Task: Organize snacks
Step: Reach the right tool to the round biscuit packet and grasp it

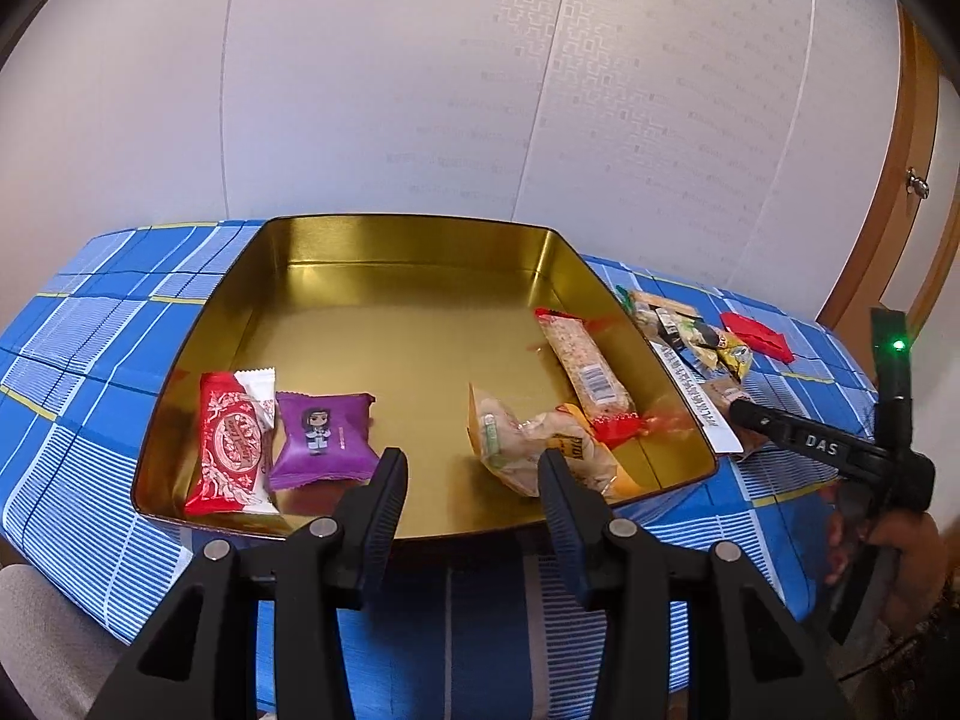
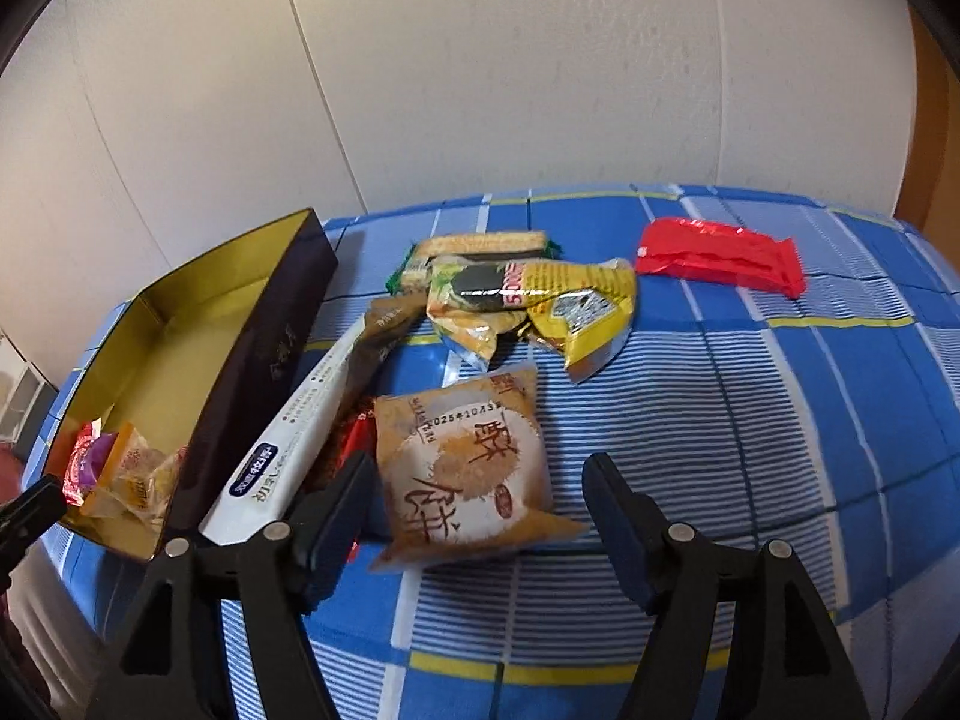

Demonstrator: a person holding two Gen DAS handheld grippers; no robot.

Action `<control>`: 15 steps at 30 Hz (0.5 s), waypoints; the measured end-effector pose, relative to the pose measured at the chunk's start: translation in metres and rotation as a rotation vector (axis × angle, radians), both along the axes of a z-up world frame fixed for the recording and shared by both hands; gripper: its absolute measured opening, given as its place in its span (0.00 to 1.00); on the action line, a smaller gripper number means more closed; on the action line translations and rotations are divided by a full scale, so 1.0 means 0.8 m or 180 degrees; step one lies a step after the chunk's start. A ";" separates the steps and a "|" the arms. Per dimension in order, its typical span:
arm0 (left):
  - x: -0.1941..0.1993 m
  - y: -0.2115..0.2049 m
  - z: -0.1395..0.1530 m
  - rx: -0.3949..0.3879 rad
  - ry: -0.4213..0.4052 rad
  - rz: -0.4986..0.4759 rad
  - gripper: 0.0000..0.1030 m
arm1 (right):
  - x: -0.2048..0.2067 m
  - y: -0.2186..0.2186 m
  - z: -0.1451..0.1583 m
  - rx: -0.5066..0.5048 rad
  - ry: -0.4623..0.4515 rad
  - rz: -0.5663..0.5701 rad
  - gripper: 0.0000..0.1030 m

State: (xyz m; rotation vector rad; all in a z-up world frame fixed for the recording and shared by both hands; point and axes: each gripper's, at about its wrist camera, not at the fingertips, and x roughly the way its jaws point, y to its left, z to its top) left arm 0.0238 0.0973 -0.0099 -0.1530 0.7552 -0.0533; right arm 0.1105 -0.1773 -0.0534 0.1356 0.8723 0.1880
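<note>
Both tools gape empty; right tool (image 2: 477,507) straddles brown pastry packet (image 2: 465,468).

A blue checked tablecloth (image 1: 90,324) with white stripes and thin yellow lines spreads under and ahead of the tongs. Beyond its far edge, straight ahead of them, stands a pale panelled wall (image 1: 420,90). Far off to their right runs a wooden door frame (image 1: 900,192) with a small metal knob (image 1: 917,183)
</note>
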 end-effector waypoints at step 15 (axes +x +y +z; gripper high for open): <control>0.003 -0.029 0.015 0.0070 -0.0065 -0.0242 0.44 | -0.015 -0.040 -0.014 -0.0191 -0.0091 -0.0187 0.59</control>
